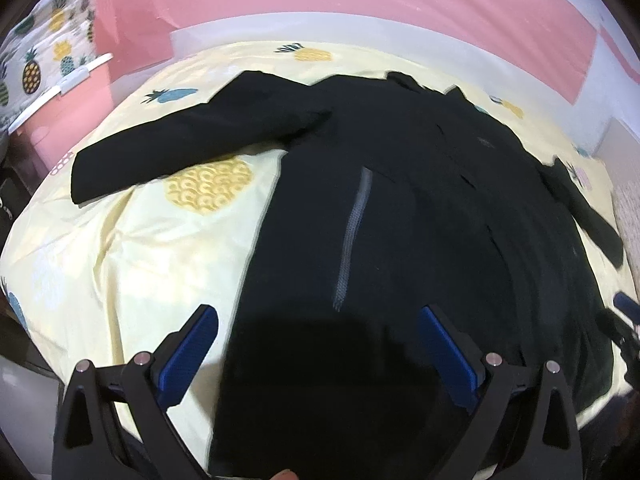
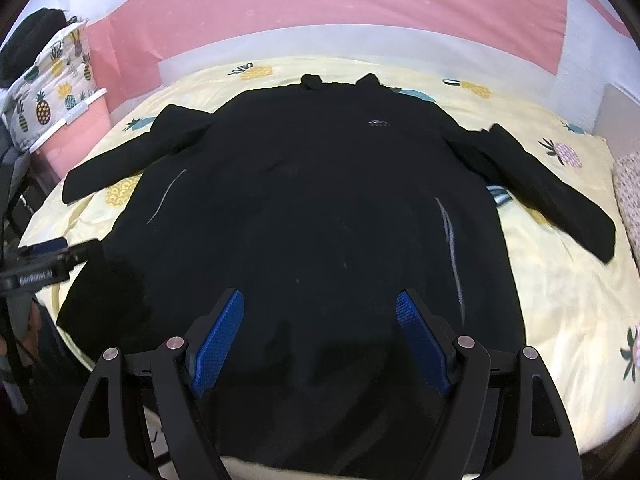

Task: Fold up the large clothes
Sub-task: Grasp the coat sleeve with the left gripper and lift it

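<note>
I am looking down at a big black jacket (image 2: 304, 208) lying flat on a bed. It is spread out front up, with the collar at the far end and the bottom edge close to me. Its two long sleeves are sticking out to the sides. The left sleeve (image 1: 168, 144) is lying across a yellow pineapple picture, and the right sleeve (image 2: 544, 184) is reaching toward the right edge of the bed. Two thin grey zip pockets are showing on the jacket's front, one on each side.

The jacket is resting on a pale yellow bed sheet with pineapple pictures (image 2: 560, 288). The sheet is a little wrinkly near the sides.

My left gripper with blue pads (image 1: 318, 344) is hanging over the jacket's left bottom part. Its fingers are spread wide apart and are holding nothing. My right gripper with blue pads (image 2: 320, 336) is hanging over the middle of the bottom edge. Its fingers are wide apart too, with only black cloth showing between them, and nothing pinched.

Behind the bed, a pink and white wall (image 2: 320, 8) is standing. At the far left, a white pineapple-print cloth (image 1: 44, 64) is sitting on a pink box with a white rim (image 1: 80, 92), well apart from the jacket. Nothing is lying on top of the jacket.
</note>
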`<state>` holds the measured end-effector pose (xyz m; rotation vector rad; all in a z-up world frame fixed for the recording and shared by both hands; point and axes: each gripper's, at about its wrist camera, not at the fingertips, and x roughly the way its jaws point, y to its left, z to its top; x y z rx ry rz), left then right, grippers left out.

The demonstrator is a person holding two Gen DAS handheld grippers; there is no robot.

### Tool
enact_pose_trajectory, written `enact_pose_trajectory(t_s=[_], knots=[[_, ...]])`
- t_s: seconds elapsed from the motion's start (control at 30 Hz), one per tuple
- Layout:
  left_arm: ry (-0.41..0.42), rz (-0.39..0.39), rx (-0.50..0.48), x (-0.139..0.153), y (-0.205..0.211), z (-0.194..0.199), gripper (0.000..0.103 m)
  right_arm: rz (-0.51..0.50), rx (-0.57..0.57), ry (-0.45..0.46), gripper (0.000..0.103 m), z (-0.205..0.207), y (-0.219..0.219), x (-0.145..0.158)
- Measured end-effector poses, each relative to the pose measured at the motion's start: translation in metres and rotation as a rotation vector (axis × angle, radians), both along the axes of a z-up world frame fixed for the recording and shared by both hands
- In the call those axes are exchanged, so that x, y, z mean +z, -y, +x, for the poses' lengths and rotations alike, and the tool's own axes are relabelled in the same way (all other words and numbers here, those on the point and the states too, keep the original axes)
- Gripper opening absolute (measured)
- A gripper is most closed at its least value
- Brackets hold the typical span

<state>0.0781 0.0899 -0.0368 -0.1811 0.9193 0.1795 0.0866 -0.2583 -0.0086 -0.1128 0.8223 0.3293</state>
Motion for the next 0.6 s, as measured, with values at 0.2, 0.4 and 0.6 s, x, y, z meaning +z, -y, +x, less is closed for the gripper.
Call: enact_pose_trajectory(t_s=[0.2,0.4,0.6], knots=[[0.029,0.006,0.085,-0.006,-0.047,0.025,0.101,-0.027,0.036,0.011,0.079,0.025,-0.019,-0.001],[0.020,-0.023,0.202,-0.023,-0.103,0.054,0.095,-0.051,0.075,0.022,0.079,0.051,-0.040,-0.002],[-0.016,-0.100,0.300,-0.047,-0.157,0.075,0.094,-0.059,0.092,0.009,0.079,0.074,-0.060,-0.008]])
